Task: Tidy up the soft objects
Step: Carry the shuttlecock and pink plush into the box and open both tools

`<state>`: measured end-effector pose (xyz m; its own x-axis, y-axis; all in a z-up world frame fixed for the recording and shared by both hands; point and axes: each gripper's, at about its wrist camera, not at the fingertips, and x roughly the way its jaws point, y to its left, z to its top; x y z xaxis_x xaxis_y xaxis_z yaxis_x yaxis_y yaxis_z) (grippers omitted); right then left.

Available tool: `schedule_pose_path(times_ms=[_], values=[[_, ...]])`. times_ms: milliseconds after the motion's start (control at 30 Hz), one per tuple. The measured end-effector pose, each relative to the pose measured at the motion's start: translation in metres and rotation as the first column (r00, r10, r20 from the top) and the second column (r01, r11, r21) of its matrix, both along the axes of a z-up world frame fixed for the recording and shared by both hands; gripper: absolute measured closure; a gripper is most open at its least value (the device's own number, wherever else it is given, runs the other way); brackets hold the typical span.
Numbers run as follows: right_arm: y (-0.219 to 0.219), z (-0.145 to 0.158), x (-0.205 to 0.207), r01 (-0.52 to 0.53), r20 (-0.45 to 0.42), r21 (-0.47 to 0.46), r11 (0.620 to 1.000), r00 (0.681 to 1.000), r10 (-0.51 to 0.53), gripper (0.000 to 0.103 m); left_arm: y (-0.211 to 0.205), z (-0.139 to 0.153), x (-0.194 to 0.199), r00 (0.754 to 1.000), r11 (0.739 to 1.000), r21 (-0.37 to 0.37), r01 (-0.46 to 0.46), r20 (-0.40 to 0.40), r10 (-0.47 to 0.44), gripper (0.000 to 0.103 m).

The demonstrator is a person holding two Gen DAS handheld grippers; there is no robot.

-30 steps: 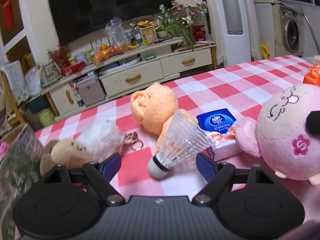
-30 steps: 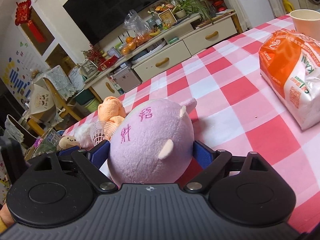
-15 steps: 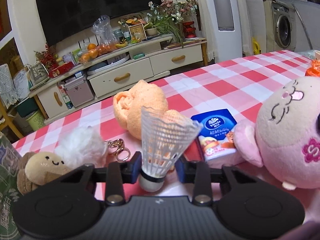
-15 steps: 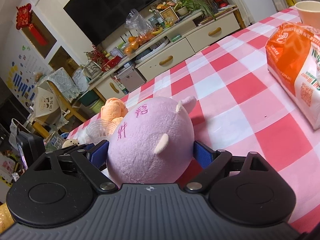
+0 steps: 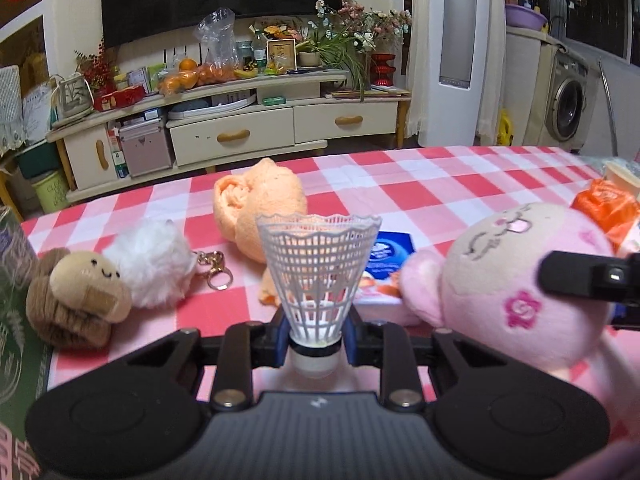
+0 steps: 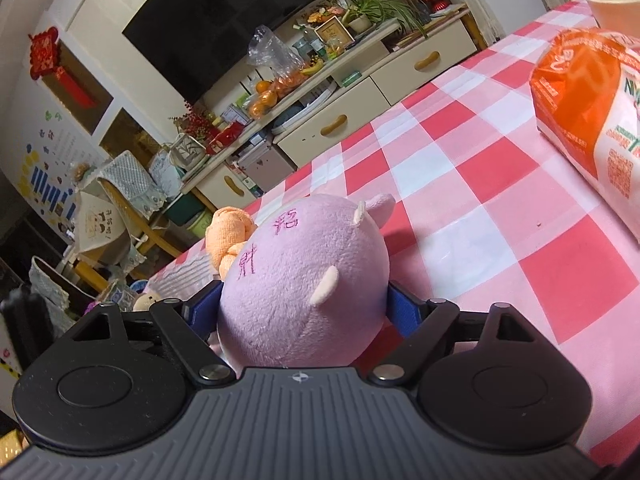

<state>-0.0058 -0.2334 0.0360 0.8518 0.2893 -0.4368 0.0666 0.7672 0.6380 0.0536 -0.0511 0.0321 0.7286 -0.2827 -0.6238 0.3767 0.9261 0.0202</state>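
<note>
Two grips were in place at inspection. Your left hand-held gripper (image 5: 316,334) had just closed from wide open; its blue pads clamped the cork of the shuttlecock (image 5: 318,280), which stood upright with its long axis running forward, skirt away from you, where earlier it lay tilted on the table (image 5: 420,184). Your right hand-held gripper (image 6: 302,312) pinched the pink plush pig (image 6: 304,280) directly ahead, unchanged. The pig sat right of the shuttlecock, nearer your right hand.
</note>
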Motion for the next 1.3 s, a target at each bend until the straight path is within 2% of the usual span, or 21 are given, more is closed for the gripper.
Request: schedule_pose_path(times_ms=[133,267,400,867,1300], values=[[-0.003,-0.003,-0.004,0.004,-0.007,0.061,0.998,1.0,-0.003,0.0,0.001,0.004,-0.012,1.0,0.999,-0.038,0.004,-0.024,-0.005,0.079],[-0.004,-0.005,-0.009,0.004,-0.004,0.116,0.993,1.0,-0.004,0.0,0.001,0.005,-0.025,0.999,0.999,-0.045,0.014,-0.038,-0.015,0.079],[-0.001,-0.001,-0.014,-0.007,0.013,0.129,0.992,1.0,0.006,0.0,0.005,0.01,-0.039,0.999,0.998,-0.057,0.013,-0.044,-0.016,0.079],[0.013,0.018,-0.022,-0.045,0.07,0.07,0.997,0.997,0.04,0.0,0.037,0.038,-0.071,1.0,0.993,-0.119,-0.017,-0.027,0.014,0.079],[0.045,0.048,-0.026,-0.103,0.157,-0.063,0.993,0.981,0.112,0.0,0.077,0.069,-0.086,0.999,0.986,-0.165,-0.034,0.033,0.04,0.079]])
